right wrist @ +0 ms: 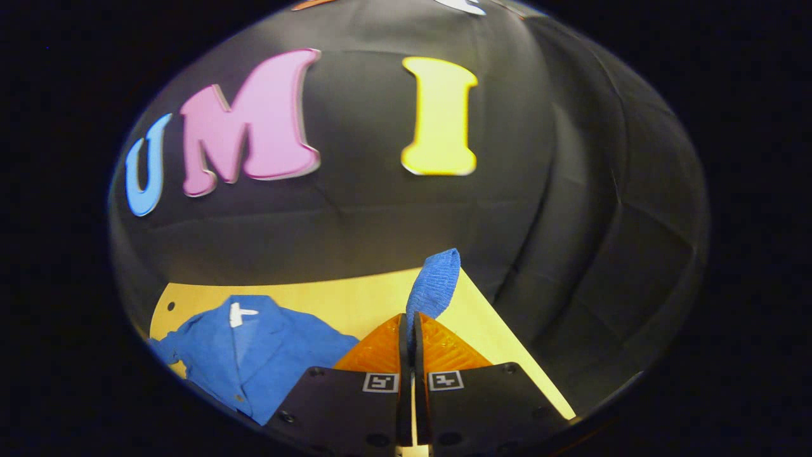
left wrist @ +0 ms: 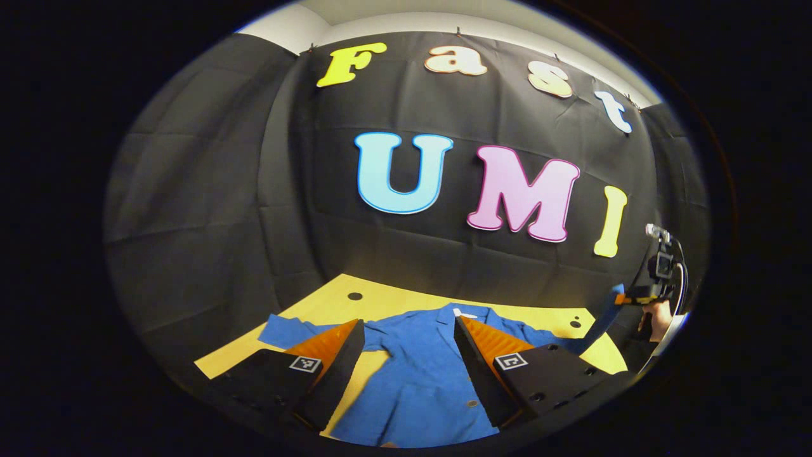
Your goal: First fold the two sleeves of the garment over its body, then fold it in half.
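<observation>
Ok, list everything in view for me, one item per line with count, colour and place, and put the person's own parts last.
shirt: one, blue, spread on the table, collar toward the booth wall
sleeve: one, blue, lifted off the table and pinched in the right claw; seen far right in the left gripper view
buttons: at least one, small and dark, on the shirt front
table: one, yellow with small dark holes, under the shirt
booth wall: one, black cloth, behind the table
left claw: one, fingers apart, above the shirt body
right claw: one, closed on the sleeve
hand: one, holding the right claw
</observation>
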The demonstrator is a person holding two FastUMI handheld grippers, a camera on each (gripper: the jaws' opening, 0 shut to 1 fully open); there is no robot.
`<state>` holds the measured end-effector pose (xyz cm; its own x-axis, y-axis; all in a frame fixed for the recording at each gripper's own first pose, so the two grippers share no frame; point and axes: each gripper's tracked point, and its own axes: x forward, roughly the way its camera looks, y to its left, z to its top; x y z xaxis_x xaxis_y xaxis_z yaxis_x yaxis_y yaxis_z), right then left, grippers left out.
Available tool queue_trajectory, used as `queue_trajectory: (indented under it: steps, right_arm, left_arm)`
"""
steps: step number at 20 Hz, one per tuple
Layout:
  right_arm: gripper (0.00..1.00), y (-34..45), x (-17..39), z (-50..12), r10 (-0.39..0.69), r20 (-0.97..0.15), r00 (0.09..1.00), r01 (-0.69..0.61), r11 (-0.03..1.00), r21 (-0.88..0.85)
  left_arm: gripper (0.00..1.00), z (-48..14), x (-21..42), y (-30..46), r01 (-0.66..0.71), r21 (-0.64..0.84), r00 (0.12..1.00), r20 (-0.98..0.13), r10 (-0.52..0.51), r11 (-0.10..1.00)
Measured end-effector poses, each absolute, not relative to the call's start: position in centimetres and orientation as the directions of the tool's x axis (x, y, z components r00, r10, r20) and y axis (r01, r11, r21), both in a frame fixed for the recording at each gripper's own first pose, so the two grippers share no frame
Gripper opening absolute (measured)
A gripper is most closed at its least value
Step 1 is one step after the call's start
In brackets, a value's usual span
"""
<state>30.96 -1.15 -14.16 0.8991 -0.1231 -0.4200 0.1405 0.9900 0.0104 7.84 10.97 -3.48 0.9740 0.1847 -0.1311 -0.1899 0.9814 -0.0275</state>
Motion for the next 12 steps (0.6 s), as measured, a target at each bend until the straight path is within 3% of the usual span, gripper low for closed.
queue_trajectory:
  steps: [3, 5, 12]
  right_arm:
    - [0.03, 8.6, 30.7, -10.6, -0.023, -0.335, 0.942, 0.002, 0.998, -0.063]
    - [0.02, 15.6, 30.5, -10.8, 0.05, -0.362, 0.931, -0.077, 0.995, -0.059]
    - [0.03, 34.9, 32.4, -22.8, 0.224, -0.543, 0.81, -0.228, 0.972, 0.061]
  left_arm:
    - [0.83, -4.7, 5.8, 16.9, -0.243, -0.046, 0.959, -0.159, 0.233, 0.969]
    - [0.82, -5.7, 4.6, 20.7, -0.285, -0.065, 0.946, -0.178, 0.27, 0.956]
    - [0.82, -9.2, -1.5, 31.0, -0.46, -0.057, 0.865, -0.254, 0.433, 0.886]
